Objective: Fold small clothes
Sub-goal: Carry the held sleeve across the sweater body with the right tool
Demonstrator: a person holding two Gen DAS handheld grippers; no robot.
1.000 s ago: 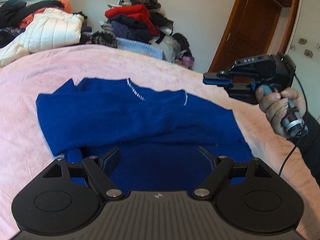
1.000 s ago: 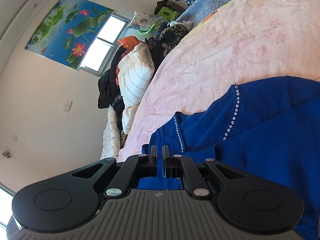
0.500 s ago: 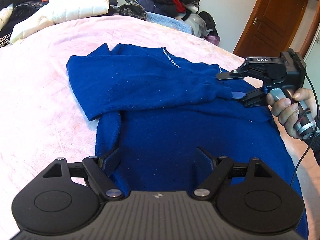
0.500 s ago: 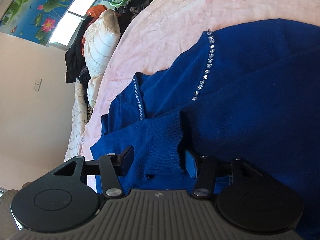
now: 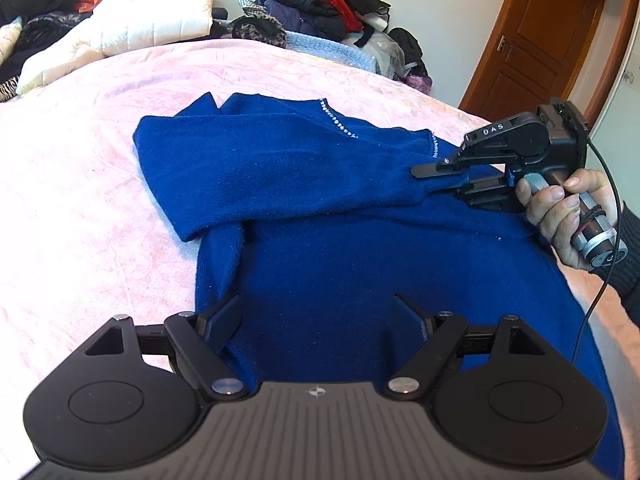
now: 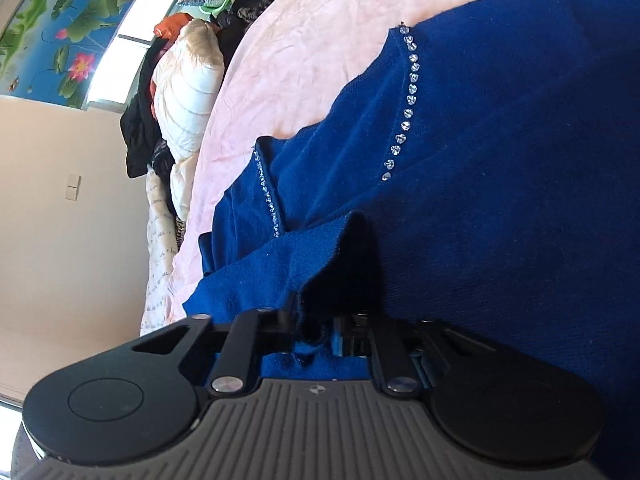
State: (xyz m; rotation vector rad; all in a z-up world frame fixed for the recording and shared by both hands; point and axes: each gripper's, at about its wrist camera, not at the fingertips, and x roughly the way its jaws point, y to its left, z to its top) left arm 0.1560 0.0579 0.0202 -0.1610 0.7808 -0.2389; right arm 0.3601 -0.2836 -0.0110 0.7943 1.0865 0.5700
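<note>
A royal blue sweater (image 5: 328, 240) with a sparkly neckline lies on the pink bedspread (image 5: 80, 208). One sleeve (image 5: 280, 184) is folded across the chest. My left gripper (image 5: 316, 316) is open and empty, low over the sweater's lower body. My right gripper (image 5: 440, 180) is at the sweater's right side, its fingers closed on the sleeve cuff (image 6: 320, 280). In the right wrist view the gripper (image 6: 316, 328) pinches the bunched cuff, and the neckline beads (image 6: 404, 120) show beyond.
Piles of clothes (image 5: 312, 4) and a white puffy jacket (image 5: 148, 24) lie at the far edge of the bed. A wooden door (image 5: 536, 40) stands at the back right. A window and a lotus poster (image 6: 68, 28) are on the wall.
The right gripper opened around the sleeve cuff half a second ago and has now closed on it. The left gripper has risen and tilted slightly, staying open.
</note>
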